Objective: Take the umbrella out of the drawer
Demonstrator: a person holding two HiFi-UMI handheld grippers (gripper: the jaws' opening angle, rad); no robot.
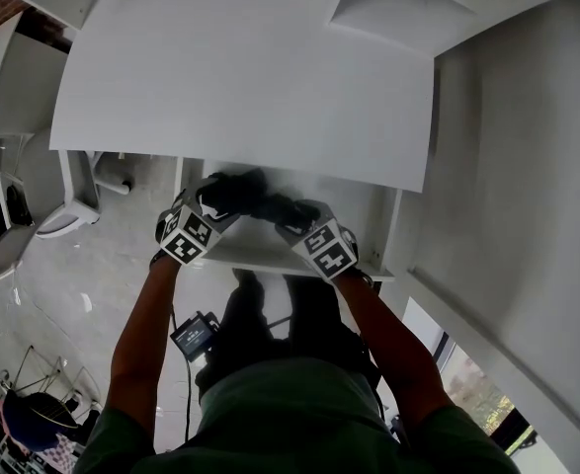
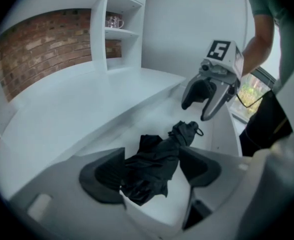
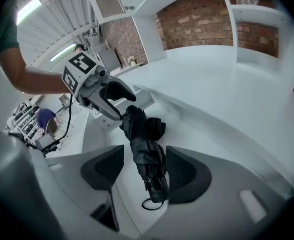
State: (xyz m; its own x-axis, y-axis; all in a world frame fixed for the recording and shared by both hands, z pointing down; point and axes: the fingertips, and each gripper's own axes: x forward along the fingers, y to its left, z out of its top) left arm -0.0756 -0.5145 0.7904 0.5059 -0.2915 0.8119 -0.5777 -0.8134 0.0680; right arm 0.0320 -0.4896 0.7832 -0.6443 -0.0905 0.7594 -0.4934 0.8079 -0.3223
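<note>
White drawer (image 1: 258,251): left claw (image 2: 152,164) and right claw (image 3: 145,161) gape astride the umbrella (image 3: 136,126).

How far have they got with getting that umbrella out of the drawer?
Done: the drawer stands open. In hand: the left gripper and right gripper are down in it, jaws apart, one astride each end of the folded black umbrella, neither clamping it. Left: grip it and lift it out; it lies on the drawer floor.
</note>
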